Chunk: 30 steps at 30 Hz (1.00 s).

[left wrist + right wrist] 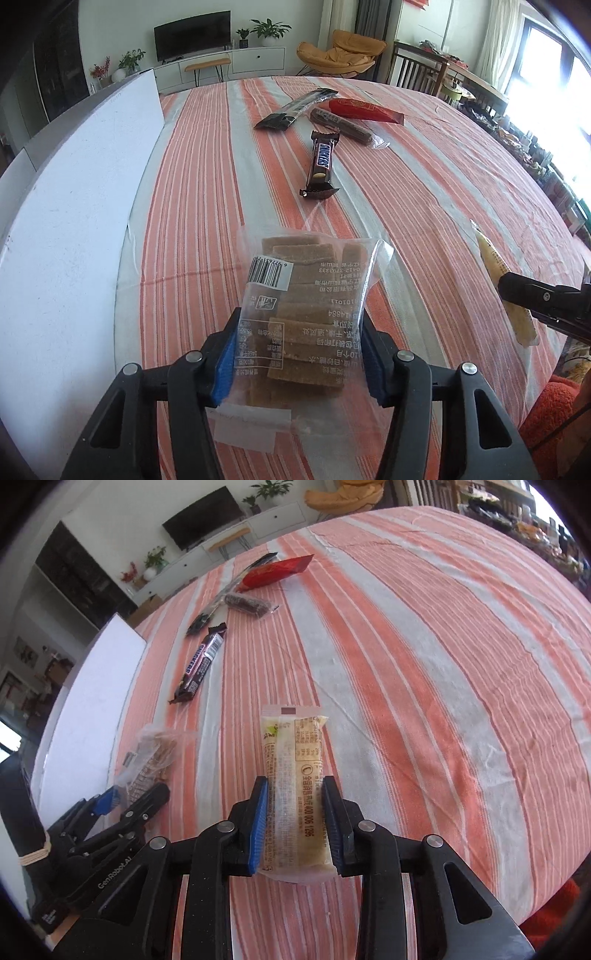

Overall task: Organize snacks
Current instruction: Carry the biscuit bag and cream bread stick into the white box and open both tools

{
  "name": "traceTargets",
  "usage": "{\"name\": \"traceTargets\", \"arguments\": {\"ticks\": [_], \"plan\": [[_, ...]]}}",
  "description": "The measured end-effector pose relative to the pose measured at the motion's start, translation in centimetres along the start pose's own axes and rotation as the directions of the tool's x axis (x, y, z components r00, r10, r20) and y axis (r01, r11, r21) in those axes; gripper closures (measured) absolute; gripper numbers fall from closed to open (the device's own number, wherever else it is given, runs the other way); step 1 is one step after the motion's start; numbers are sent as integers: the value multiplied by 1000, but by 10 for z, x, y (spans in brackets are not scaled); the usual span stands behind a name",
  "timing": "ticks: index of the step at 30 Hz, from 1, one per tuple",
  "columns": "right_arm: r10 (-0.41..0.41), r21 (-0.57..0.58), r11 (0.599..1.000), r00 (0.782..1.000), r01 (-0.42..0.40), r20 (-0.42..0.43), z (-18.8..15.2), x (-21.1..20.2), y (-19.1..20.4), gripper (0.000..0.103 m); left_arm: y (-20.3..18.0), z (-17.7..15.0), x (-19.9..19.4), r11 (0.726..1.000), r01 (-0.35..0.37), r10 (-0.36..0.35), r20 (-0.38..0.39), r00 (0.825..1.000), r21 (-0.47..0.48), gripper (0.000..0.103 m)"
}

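My left gripper (299, 325) is shut on a clear bag of brown snack slabs (306, 295), held over the striped tablecloth; it also shows in the right wrist view (151, 760). My right gripper (295, 794) is shut on a pale yellow snack bar (291, 775), which also shows at the right of the left wrist view (498, 277). A Snickers bar (321, 160) lies on the cloth ahead. Beyond it lie a brown bar in clear wrap (343, 123), a red packet (364, 110) and a black stick packet (295, 109).
A white box (74, 192) with a tall flat wall stands along the table's left side. The striped tablecloth (424, 184) covers the table. A TV stand, plants, an orange chair and wooden chairs are far behind.
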State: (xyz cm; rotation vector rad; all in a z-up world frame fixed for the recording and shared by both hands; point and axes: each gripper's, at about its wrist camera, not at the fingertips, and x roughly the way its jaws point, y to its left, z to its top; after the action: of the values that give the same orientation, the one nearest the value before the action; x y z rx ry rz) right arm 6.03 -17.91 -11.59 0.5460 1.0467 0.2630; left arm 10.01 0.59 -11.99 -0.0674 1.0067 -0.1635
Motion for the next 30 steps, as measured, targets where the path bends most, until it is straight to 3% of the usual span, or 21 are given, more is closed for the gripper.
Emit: {"name": "traceTargets", "arguments": {"ticks": [2, 5, 12, 15, 17, 20, 23, 25, 27, 28, 30], "plan": [[146, 96, 984, 989, -147, 20, -5, -15, -16, 73, 5, -6, -11, 996, 70, -70, -5, 998, -52, 48], [241, 169, 954, 969, -246, 50, -14, -29, -31, 73, 7, -15, -34, 979, 179, -179, 2, 984, -96, 49], [250, 189, 949, 967, -252, 35, -23, -28, -21, 73, -7, -35, -100, 933, 354, -354, 22, 935, -58, 48], [263, 103, 959, 965, -263, 19, -19, -32, 17, 73, 9, -35, -139, 912, 406, -402, 72, 913, -65, 48], [286, 34, 958, 958, -286, 2, -17, -35, 50, 73, 29, -31, -165, 913, 401, -391, 122, 912, -72, 48], [333, -89, 938, 942, -335, -34, -16, -38, 114, 73, 72, -23, -197, 937, 334, -309, 202, 929, -102, 48], [361, -224, 902, 929, -369, -80, -18, -37, 185, 73, 128, -14, -215, 966, 187, -135, 268, 954, -180, 48], [374, -304, 868, 920, -392, -118, -21, -31, 233, 73, 163, -8, -218, 968, 71, 1, 285, 958, -241, 48], [371, -380, 834, 917, -399, -148, -26, -20, 276, 73, 192, -3, -215, 960, -80, 159, 288, 944, -269, 45], [364, -419, 820, 921, -389, -142, -26, -13, 296, 69, 203, 0, -209, 947, -171, 247, 271, 930, -273, 35], [334, -471, 811, 936, -346, -112, -23, -1, 320, 54, 219, 3, -198, 912, -309, 374, 241, 896, -268, 23]]}}
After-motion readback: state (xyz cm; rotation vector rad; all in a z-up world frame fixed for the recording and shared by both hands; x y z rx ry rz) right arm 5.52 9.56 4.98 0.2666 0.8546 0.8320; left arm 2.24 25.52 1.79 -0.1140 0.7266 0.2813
